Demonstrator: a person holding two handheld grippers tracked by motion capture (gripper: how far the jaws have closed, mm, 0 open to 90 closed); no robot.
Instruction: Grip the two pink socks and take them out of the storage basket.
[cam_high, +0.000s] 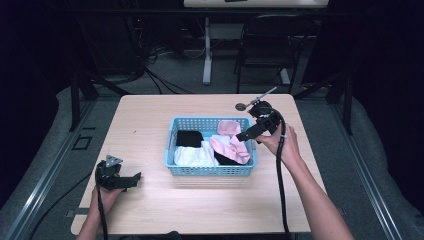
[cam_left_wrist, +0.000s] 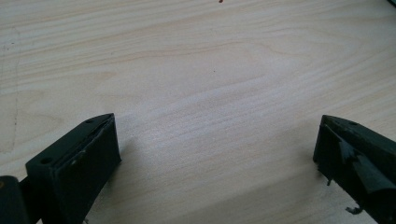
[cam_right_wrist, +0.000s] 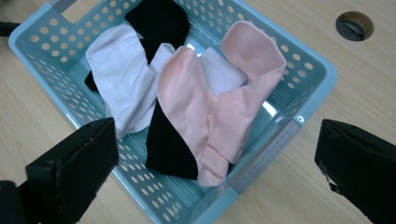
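A blue perforated basket sits mid-table, holding pink socks, white socks and black socks in a loose heap. The right gripper hovers at the basket's right rim, jaws spread wide and empty. Well left of the basket, the left gripper rests low over bare wooden table, jaws also wide apart.

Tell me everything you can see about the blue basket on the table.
The basket is light blue plastic, rectangular, with walls and floor perforated by round holes and a solid rim. It sits upright near the middle of the wooden table. Inside lie pink socks, white socks and black socks, loosely piled. The right gripper hovers over its right edge, open, not touching it.
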